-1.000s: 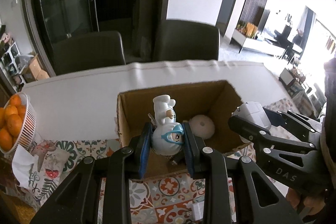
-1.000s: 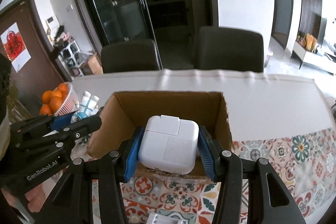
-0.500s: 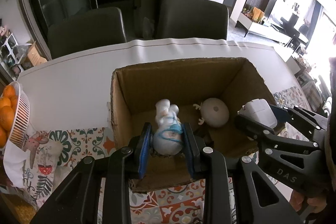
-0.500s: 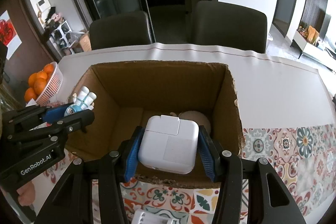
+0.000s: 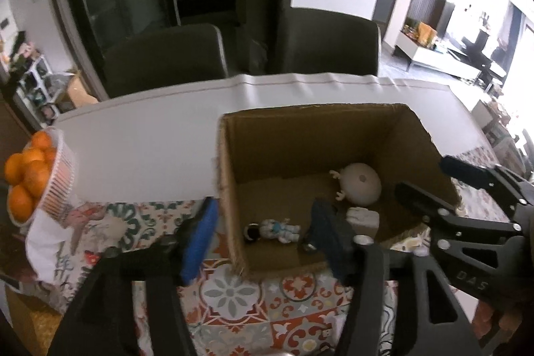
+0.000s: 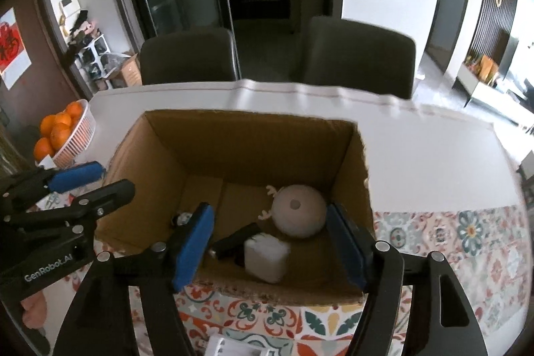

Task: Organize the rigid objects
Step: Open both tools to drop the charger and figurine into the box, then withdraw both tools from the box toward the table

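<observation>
An open cardboard box (image 5: pixel 287 135) (image 6: pixel 233 135) stands on the table. Inside lie a white-and-blue astronaut figurine (image 5: pixel 273 230), a round beige toy with small antlers (image 5: pixel 362 184) (image 6: pixel 298 211), a white square charger (image 6: pixel 266 260) (image 5: pixel 363 218) and a dark stick-like object (image 6: pixel 233 241). My left gripper (image 5: pixel 263 242) is open and empty over the box's near left corner. My right gripper (image 6: pixel 270 246) is open and empty above the box's near edge, over the charger.
A white basket of oranges (image 5: pixel 33 179) (image 6: pixel 63 132) stands at the left on a printed cloth (image 5: pixel 66 242). A patterned tablecloth (image 5: pixel 240 299) covers the near table. Two dark chairs (image 6: pixel 357 55) stand behind. A white object (image 6: pixel 230 347) lies at the near edge.
Both grippers opened. The astronaut figurine dropped from the left gripper into the box and the white charger dropped from the right gripper into the box.
</observation>
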The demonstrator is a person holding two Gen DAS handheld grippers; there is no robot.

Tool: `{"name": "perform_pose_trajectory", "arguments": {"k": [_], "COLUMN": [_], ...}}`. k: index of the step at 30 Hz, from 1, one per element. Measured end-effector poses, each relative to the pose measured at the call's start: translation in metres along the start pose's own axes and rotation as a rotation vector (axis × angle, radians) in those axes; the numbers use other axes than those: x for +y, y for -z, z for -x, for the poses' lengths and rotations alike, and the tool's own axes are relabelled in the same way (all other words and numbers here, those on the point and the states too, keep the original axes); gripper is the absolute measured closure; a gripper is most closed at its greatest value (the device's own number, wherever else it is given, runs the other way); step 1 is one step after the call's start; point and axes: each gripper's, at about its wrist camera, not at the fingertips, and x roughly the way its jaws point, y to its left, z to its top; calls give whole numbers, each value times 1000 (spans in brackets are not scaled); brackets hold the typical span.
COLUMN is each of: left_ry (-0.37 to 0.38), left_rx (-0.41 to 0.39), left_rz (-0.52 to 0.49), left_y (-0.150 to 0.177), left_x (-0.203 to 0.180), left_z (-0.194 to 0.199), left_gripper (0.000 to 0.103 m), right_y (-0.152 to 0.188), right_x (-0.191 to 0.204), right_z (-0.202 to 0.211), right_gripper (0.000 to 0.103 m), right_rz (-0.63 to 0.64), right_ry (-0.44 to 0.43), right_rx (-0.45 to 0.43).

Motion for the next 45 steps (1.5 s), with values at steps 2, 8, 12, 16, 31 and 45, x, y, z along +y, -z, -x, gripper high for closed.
{"name": "perform_pose_trajectory", "arguments": {"k": [2,8,12,16,31,45], "left_ry": [-45,-129,-162,-189,-190,-195], "left_rx": [-37,-118,-158,-176,-130,-14], "left_rz": [-3,-1,2,-2,44,34], "left_y": [4,16,27,38,94,132], "left_x": [1,4,7,7,18,18], "left_z": [11,38,54,65,70,44], "left_gripper": [27,6,0,0,0,0], "right_y": [2,12,20,29,78,116], "right_x": [2,11,16,21,39,42], "right_z": [10,40,54,65,68,42], "right_gripper": [27,19,16,11,11,11], "right_rz": [4,5,2,0,14,-4], "right_ry": [21,77,90,93,61,26], "right_rx": [-17,-62,-78,-83,-50,41]}}
